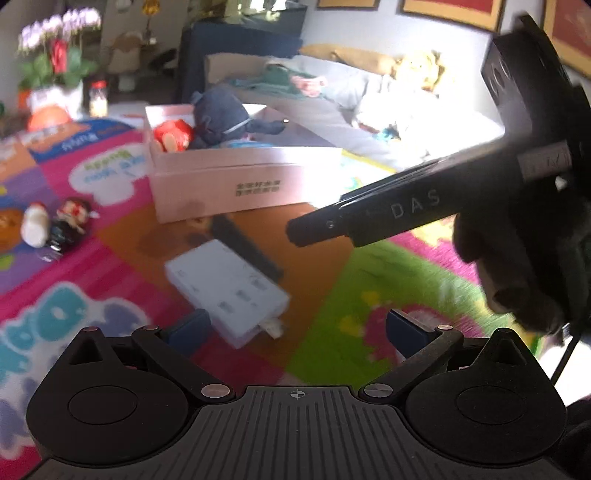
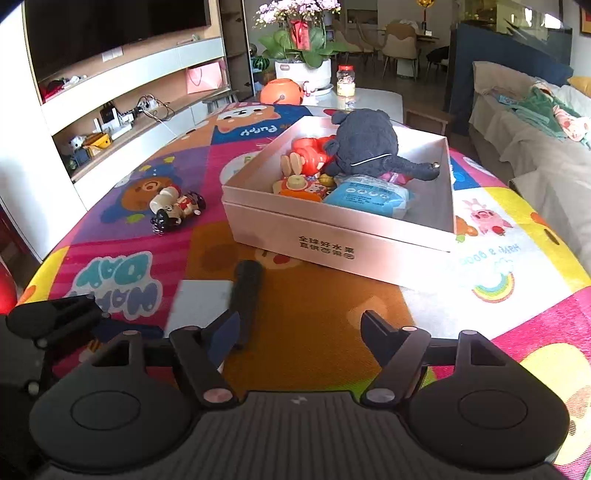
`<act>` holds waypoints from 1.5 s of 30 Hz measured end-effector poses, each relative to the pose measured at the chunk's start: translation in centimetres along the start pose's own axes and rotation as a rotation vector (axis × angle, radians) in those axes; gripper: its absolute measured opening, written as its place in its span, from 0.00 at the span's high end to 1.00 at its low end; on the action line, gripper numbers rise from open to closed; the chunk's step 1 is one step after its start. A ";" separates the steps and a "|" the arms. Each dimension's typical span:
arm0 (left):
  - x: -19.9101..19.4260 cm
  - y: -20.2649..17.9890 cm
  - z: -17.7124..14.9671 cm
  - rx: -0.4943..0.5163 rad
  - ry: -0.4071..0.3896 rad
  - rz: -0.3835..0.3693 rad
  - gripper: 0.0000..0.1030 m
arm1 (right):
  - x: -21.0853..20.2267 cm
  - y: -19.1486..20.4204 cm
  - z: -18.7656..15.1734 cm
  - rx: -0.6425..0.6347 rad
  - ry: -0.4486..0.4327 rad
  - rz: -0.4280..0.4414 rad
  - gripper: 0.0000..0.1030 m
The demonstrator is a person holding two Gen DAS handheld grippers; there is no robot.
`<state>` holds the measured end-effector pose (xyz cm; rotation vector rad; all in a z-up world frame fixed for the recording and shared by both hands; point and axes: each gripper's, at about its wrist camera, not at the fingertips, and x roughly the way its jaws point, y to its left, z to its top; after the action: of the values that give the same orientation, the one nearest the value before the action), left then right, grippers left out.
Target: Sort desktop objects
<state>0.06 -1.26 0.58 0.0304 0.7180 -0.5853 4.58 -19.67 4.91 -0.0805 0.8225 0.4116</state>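
Right wrist view: your right gripper (image 2: 299, 332) is gaping empty over the mat's (image 2: 314, 314) near edge (black remote (image 2: 247, 295) beside it); left gripper (image 1: 295, 332) is also hanging open, empty, readying to box it.

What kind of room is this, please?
Most likely a home living room: a sofa strewn with clothes, a large screen above wall shelves, and a table under a colourful children's mat with toys.

Home living room: sofa (image 2: 535, 147), television (image 2: 110, 26).
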 end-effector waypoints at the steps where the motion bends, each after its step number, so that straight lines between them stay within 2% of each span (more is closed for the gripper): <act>1: -0.1 0.1 -0.1 0.007 0.004 0.031 0.00 | 0.1 0.1 0.0 0.002 0.001 0.007 0.29; 5: -1.1 2.1 -0.3 -0.039 0.015 0.110 0.00 | 0.6 0.7 -0.6 -0.013 0.026 0.048 0.29; 8: -2.1 3.9 0.0 -0.056 -0.005 0.184 0.00 | 0.6 1.6 -1.4 -0.009 0.045 0.095 0.29; 12: -3.1 6.4 0.8 -0.122 -0.024 0.299 0.00 | 0.7 3.3 -2.3 -0.025 0.041 0.106 0.25; 15: -3.5 7.6 1.2 -0.178 -0.034 0.337 0.00 | 1.3 4.4 -2.9 -0.059 0.048 0.096 0.25; 17: -3.6 7.7 1.2 -0.187 -0.040 0.337 0.00 | 1.1 4.6 -3.0 -0.074 0.017 0.066 0.25; 19: -3.5 7.5 0.9 -0.183 -0.035 0.327 0.00 | 0.5 3.8 -2.4 -0.040 -0.026 0.034 0.31; 21: -3.0 7.2 0.7 -0.183 -0.025 0.312 0.00 | 0.5 2.8 -1.8 -0.007 -0.035 -0.004 0.55; 25: -2.1 6.2 0.6 -0.170 -0.018 0.278 0.00 | 2.3 1.8 -1.1 0.014 0.008 -0.055 0.65; 26: -2.1 5.9 0.6 -0.160 -0.019 0.267 0.00 | 2.5 2.0 -1.3 -0.003 0.020 -0.061 0.69; 27: -2.1 5.7 0.5 -0.150 -0.018 0.259 0.00 | 2.6 2.2 -1.6 -0.034 0.023 -0.079 0.78; 29: -2.1 5.4 0.4 -0.134 -0.012 0.254 0.00 | 2.4 2.3 -2.1 -0.112 0.040 -0.095 0.82; 32: -1.8 5.4 0.4 -0.141 -0.002 0.255 0.00 | 1.7 1.9 -2.5 -0.251 0.026 -0.169 0.82; 35: -1.5 5.1 0.5 -0.150 0.000 0.238 0.00 | 1.8 1.4 -2.6 -0.395 -0.058 -0.363 0.82; 37: -1.3 4.5 0.6 -0.133 0.001 0.218 0.00 | 2.2 0.2 -1.9 -0.371 -0.083 -0.462 0.80; 38: -1.3 4.2 0.6 -0.120 0.003 0.204 0.00 | 2.0 -0.5 -1.5 -0.317 -0.080 -0.461 0.77; 40: -0.9 3.7 0.7 -0.099 0.013 0.172 0.00 | 1.0 -1.7 -1.0 -0.186 -0.086 -0.388 0.63; 42: -0.3 3.2 0.9 -0.081 0.039 0.138 0.00 | 0.1 -2.2 -1.2 -0.127 -0.102 -0.337 0.41; 45: 1.1 2.0 1.1 -0.061 0.085 0.041 0.00 | -0.9 -2.3 -2.1 -0.101 -0.121 -0.333 0.35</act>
<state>2.38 -0.38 0.39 0.0139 0.8157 -0.5250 3.41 -22.55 3.92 -0.2795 0.6543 0.1415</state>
